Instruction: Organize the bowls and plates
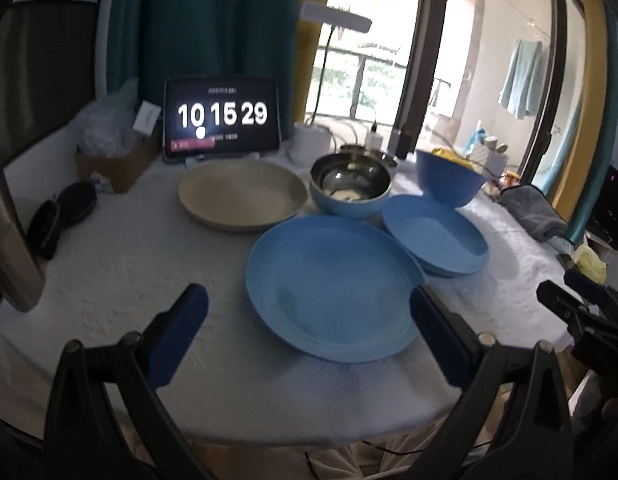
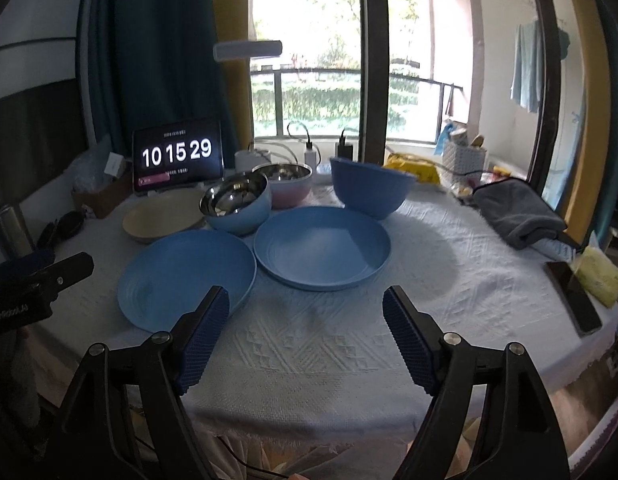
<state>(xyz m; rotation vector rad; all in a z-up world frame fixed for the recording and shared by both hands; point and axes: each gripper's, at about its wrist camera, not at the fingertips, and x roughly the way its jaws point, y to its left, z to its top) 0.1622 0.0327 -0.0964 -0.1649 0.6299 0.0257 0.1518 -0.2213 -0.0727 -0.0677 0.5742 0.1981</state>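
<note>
Approach step: left gripper (image 1: 309,320) spread wide, empty, facing near-edge blue plate (image 1: 333,288); right gripper (image 2: 305,320) likewise released. Next: clamp plate rim.

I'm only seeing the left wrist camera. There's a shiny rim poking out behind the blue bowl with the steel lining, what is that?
Observer: Another steel-lined bowl, the pink bowl, right behind the blue bowl.
Operator: Is the right claw carrying anything?
Observer: No. The right claw is open and empty, with only tablecloth showing between its fingers.
Operator: Anything near the table's right edge?
Observer: A dark phone lies flat there, beside a yellow bag.
</note>
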